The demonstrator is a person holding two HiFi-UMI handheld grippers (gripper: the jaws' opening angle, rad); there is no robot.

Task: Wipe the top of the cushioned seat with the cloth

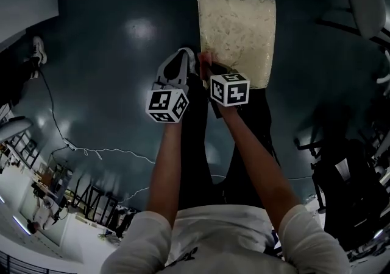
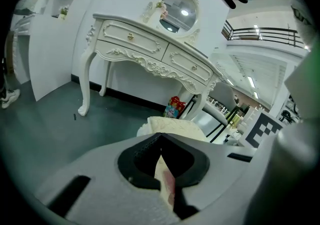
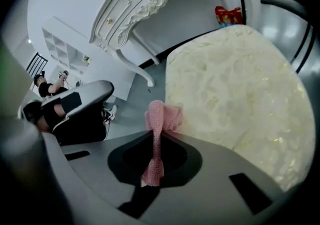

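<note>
Two grippers: right gripper [image 3: 156, 136] pinches the one pink cloth [image 3: 159, 114], at the single seat [image 3: 240, 99]'s edge; left gripper [image 2: 161, 139] jaws together.

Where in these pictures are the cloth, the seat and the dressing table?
cloth [image 3: 160, 116], right gripper view, its bunched end beyond the jaws.
seat [image 1: 237, 35], head view, middle of its top.
dressing table [image 2: 125, 36], left gripper view, a drawer front.
</note>
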